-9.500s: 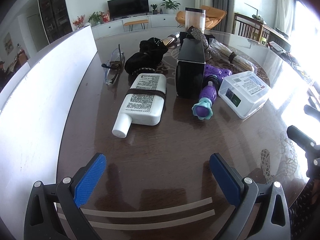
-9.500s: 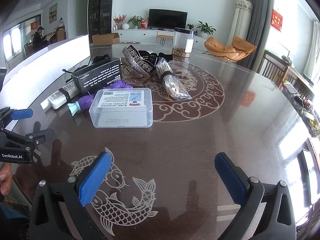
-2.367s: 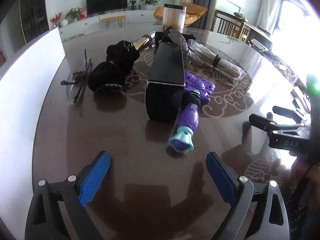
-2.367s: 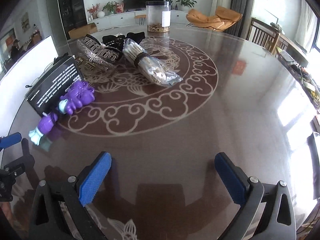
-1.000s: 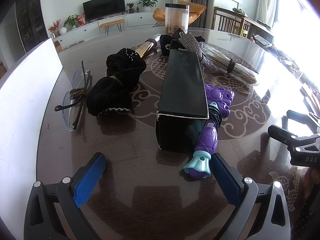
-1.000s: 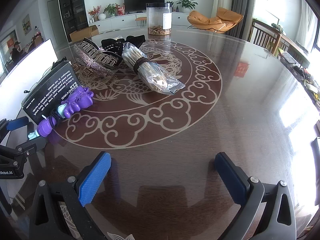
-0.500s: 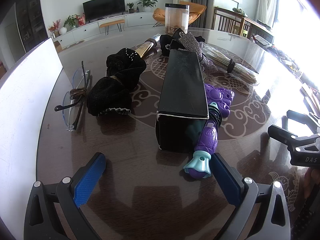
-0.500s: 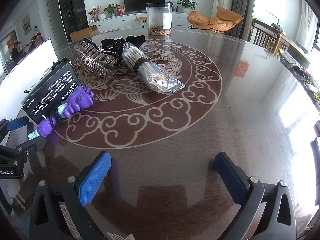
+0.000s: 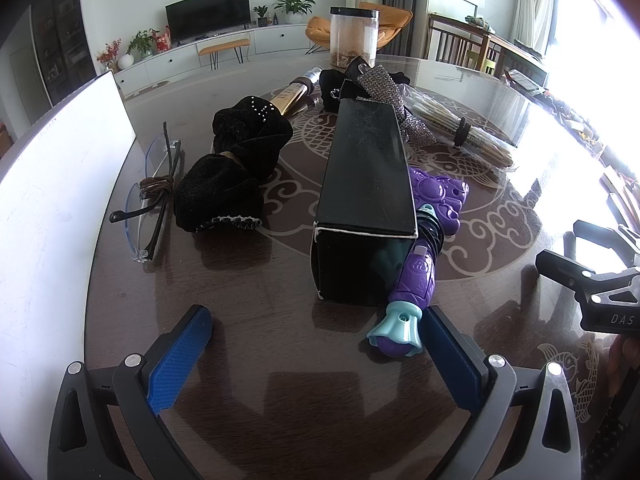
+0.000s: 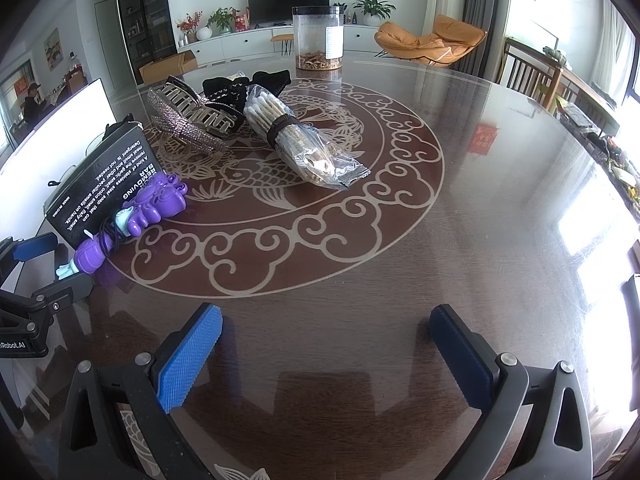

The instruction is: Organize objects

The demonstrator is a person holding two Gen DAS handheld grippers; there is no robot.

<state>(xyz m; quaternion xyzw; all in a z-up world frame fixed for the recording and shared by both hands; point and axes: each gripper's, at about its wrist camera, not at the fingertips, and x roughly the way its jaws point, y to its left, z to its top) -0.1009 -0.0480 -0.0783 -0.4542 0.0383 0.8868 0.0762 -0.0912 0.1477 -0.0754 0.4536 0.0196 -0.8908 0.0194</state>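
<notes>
Bare tabletop (image 10: 500, 208) fills the frame's right half. Left gripper (image 9: 316, 344) and right gripper (image 10: 326, 334) both gape wide, empty

The long black cardboard box (image 10: 102, 184) bore white print, including "A kind of stainless steel soap". The right gripper (image 9: 600, 280) showed "DAS"; the left gripper (image 10: 24, 300) showed "Robot.AI".

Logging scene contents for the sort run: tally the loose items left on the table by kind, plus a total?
Hair accessories: 3 (black velvet bow, rhinestone claw clip, black piece behind it)
Boxes: 1 (black box)
Toys: 1 (purple toy)
Eyewear: 1 (glasses)
Swab bundles: 1
Jars: 1
Tubes: 1 (gold tube)
Total: 9
</notes>
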